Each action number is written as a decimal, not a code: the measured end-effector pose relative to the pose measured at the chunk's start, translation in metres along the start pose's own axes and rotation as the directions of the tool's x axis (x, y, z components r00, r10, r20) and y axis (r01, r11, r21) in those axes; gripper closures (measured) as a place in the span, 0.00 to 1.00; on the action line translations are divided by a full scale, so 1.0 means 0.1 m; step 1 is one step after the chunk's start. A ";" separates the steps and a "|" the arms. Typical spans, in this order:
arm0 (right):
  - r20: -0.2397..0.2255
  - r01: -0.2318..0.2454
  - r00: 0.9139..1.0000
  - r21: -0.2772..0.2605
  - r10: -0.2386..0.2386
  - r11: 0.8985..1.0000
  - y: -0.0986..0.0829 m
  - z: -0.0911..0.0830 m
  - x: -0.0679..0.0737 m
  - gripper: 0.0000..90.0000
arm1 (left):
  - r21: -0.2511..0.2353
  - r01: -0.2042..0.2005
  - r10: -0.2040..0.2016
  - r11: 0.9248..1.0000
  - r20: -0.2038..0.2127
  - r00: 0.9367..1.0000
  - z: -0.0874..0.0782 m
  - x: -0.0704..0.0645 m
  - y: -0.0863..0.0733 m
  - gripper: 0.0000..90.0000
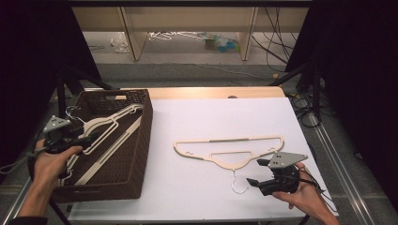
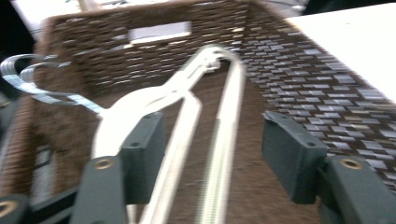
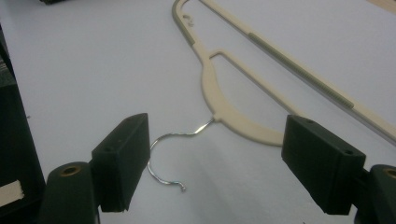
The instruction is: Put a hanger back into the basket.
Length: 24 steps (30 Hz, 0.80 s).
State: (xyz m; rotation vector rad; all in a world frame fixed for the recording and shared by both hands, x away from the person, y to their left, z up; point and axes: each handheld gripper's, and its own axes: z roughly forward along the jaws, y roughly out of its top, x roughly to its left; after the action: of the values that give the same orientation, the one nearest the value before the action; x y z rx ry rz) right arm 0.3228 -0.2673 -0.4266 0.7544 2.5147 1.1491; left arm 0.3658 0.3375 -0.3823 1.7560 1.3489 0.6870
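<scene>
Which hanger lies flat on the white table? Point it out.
The cream hanger near the right tongs, alone on the white table, its metal hook toward the person. The other hangers lie inside the brown wicker basket, by the left tongs.

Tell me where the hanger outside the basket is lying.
In the high view, the hanger lies flat on the white table, right of the basket, its hook toward the open right gripper.

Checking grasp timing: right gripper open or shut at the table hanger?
Open. The right gripper fingers stand wide apart, hanger flat on the table, ungrasped.
</scene>
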 end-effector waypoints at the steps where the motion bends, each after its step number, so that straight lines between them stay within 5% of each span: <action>1: 0.005 -0.005 1.000 -0.001 0.005 1.000 0.00 0.00 0.00 0.27 | -0.013 -0.012 0.012 1.000 0.016 1.000 -0.03 -0.07 0.01 0.42; 7: -0.002 -0.011 1.000 0.000 0.011 1.000 -0.03 0.01 -0.02 0.27 | -0.075 -0.048 0.057 0.996 0.130 0.990 -0.13 -0.49 0.05 0.37; 12: 0.002 -0.008 1.000 -0.009 0.008 1.000 -0.05 0.03 -0.04 0.27 | -0.114 -0.081 0.106 0.990 0.229 0.968 -0.18 -0.91 0.00 0.31; 19: 0.008 -0.026 1.000 -0.023 0.026 0.999 -0.06 0.08 -0.07 0.24 | -0.156 -0.129 0.172 0.979 0.313 0.934 -0.22 -1.36 -0.06 0.25; 21: 0.006 -0.027 1.000 -0.017 0.027 0.999 -0.06 0.09 -0.07 0.24 | -0.164 -0.115 0.164 0.980 0.325 0.932 -0.21 -1.47 -0.10 0.23; 24: 0.012 -0.022 1.000 -0.022 0.022 1.000 -0.06 0.10 -0.07 0.23 | -0.177 -0.124 0.180 0.976 0.350 0.919 -0.20 -1.60 -0.17 0.19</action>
State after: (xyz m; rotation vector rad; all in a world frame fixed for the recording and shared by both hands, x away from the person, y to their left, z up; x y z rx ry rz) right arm 0.3305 -0.2685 -0.4371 0.7829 2.4857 1.1743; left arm 0.2955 0.1911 -0.3780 1.7716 0.8916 0.4989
